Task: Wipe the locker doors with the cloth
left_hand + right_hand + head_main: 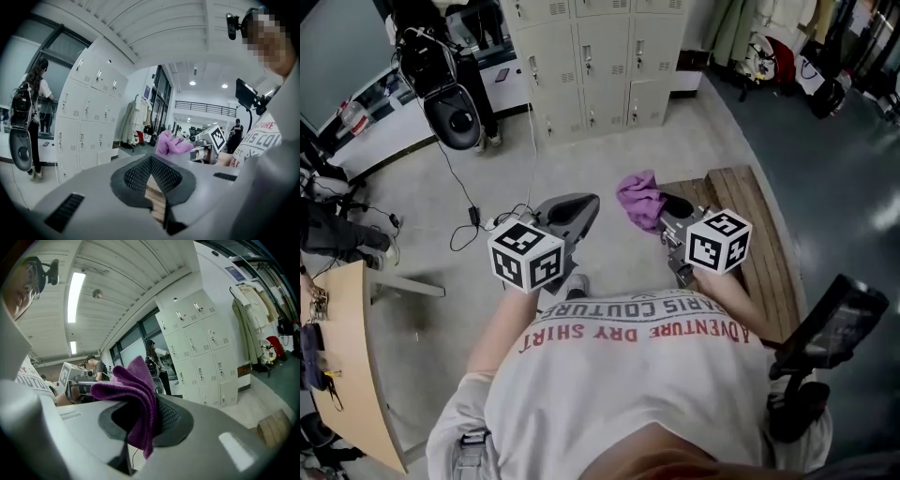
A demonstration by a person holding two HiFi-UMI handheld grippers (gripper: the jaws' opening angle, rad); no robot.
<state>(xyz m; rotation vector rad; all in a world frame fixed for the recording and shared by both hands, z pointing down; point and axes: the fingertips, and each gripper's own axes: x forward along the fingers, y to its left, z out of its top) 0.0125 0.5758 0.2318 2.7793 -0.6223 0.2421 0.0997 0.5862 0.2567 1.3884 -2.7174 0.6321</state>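
"What words can you read?"
"The white shirt (628, 375), near us, has red letters: 'ADVENTURE DRY SHIRT'."
"Any more?"
"Grey letters just beside them say 'ARIS COUTURE'. The start is hidden. I can't read anything else."

Bare concrete floor (609, 159) lies open straight ahead up to the lockers (600, 56). At their left end stands a person with a black rig (481, 89), and cables (472, 217) trail over the floor there. A slatted wooden bench (769, 262) flanks the right side and a wooden table (356, 375) the left.
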